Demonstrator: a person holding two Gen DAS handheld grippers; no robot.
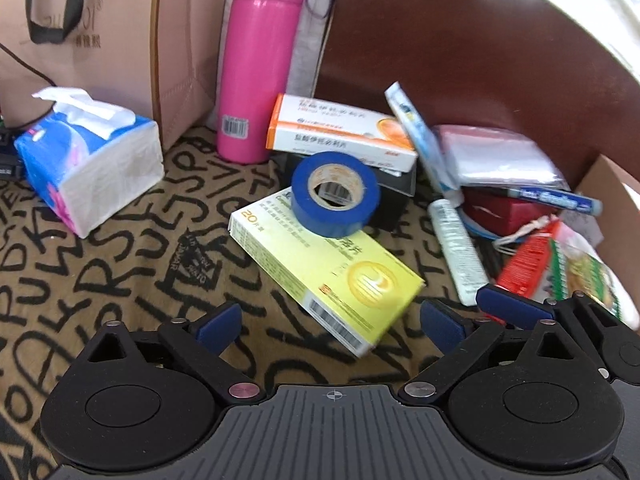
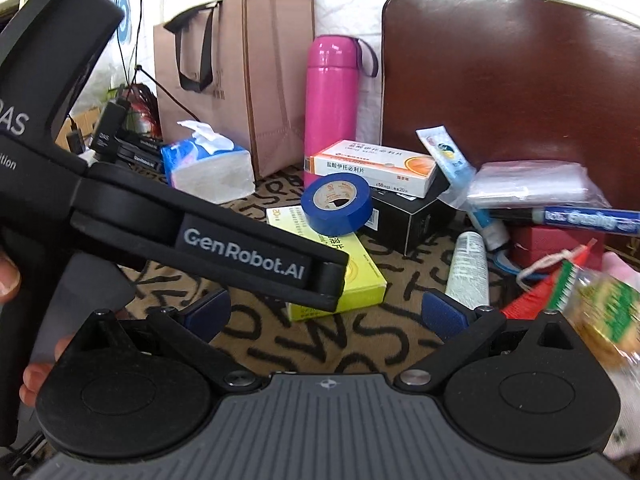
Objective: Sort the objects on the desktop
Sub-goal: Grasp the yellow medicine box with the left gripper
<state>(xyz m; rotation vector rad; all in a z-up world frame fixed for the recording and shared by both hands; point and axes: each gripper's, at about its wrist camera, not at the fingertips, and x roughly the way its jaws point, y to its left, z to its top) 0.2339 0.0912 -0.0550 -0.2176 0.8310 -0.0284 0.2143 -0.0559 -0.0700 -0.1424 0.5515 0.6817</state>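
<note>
A yellow medicine box [image 1: 332,272] lies on the lettered cloth just ahead of my open, empty left gripper [image 1: 332,324]. A blue tape roll [image 1: 335,194] leans on its far end, against a black box [image 1: 394,200] with an orange-and-white medicine box [image 1: 340,134] on top. In the right wrist view my right gripper [image 2: 326,312] is open and empty, with the left gripper's body [image 2: 200,240] crossing in front of the yellow box [image 2: 352,268]. The tape roll [image 2: 337,204] shows behind it.
A pink flask [image 1: 260,60], a tissue pack [image 1: 90,156] and a paper bag [image 1: 100,40] stand at the back left. On the right lie a white tube [image 1: 456,248], a blue marker [image 1: 556,200], plastic bags [image 1: 496,156], a red box [image 1: 504,212] and snack packets [image 1: 560,272]. A brown chair back [image 1: 460,40] stands behind.
</note>
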